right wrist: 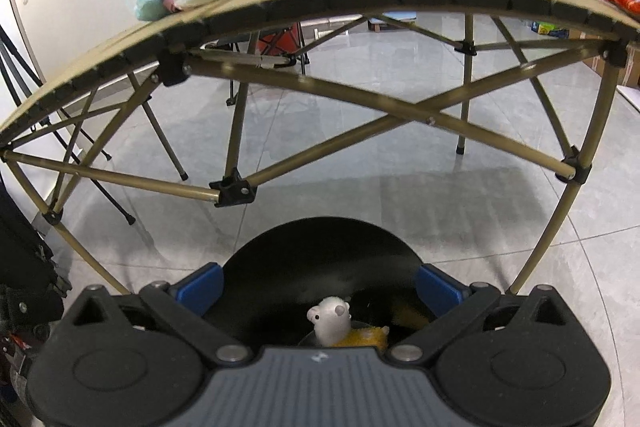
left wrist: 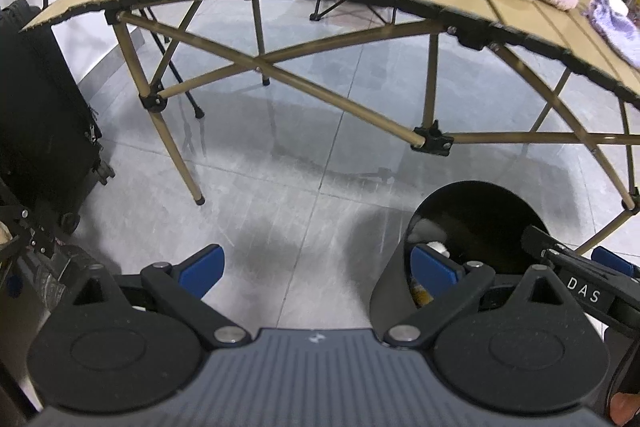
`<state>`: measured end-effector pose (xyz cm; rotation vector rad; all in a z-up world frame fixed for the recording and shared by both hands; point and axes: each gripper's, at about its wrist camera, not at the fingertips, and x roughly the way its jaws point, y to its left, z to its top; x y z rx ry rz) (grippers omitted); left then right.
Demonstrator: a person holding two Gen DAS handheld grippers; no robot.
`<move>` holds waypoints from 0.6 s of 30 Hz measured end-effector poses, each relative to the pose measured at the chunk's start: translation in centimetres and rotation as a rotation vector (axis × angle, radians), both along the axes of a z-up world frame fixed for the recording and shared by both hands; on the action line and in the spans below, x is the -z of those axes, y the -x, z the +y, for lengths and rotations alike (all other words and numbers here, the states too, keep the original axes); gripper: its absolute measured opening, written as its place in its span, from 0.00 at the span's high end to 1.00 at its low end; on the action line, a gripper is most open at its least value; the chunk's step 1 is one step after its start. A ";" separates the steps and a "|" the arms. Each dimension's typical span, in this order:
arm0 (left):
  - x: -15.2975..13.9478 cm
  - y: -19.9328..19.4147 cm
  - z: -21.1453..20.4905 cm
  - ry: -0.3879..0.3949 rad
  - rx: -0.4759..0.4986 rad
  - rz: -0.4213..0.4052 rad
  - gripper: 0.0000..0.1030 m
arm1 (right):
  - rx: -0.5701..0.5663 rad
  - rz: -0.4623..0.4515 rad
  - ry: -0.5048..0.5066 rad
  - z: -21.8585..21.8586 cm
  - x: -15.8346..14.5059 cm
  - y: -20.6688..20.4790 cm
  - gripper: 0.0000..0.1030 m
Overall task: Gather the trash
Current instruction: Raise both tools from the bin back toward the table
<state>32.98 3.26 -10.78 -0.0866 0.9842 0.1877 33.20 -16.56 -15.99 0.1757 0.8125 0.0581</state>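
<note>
The right gripper hangs over a black trash bin on the tiled floor, its 2 blue fingers spread wide with nothing between them. Inside the bin lies a crumpled white scrap on what may be a yellow wrapper. The left gripper is also wide and empty beside the bin. More items sit on the folding table. To finish well, lift straight up clear of the rim before reaching for more.
</note>
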 end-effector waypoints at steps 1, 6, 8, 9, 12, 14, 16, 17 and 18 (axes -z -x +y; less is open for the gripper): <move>-0.2 0.1 -0.1 0.000 0.002 -0.008 0.01 | 0.001 -0.009 0.002 -0.1 -0.3 0.2 0.00; -1.4 0.7 -0.6 0.008 0.016 -0.047 0.01 | 0.002 -0.048 0.008 -0.8 -1.8 1.1 0.00; -1.9 0.9 -0.8 0.007 0.026 -0.066 0.00 | 0.000 -0.064 0.015 -1.2 -2.5 1.5 0.00; -2.1 1.0 -0.9 0.008 0.030 -0.073 0.00 | -0.001 -0.074 0.022 -1.4 -2.9 1.7 0.00; -3.1 1.4 -1.2 0.016 0.043 -0.102 0.00 | 0.004 -0.115 0.033 -2.1 -4.4 2.4 0.00; -3.9 1.7 -1.4 0.019 0.050 -0.129 0.00 | 0.008 -0.141 0.033 -2.7 -5.3 2.9 0.00; -4.6 1.8 -1.6 0.020 0.057 -0.152 0.00 | 0.012 -0.169 0.037 -3.3 -6.4 3.5 0.00; -5.0 1.9 -1.8 0.021 0.061 -0.162 0.00 | 0.012 -0.181 0.034 -3.6 -6.9 3.7 0.00; -5.3 2.0 -1.9 0.025 0.064 -0.169 0.00 | 0.012 -0.193 0.028 -4.0 -7.4 3.9 0.00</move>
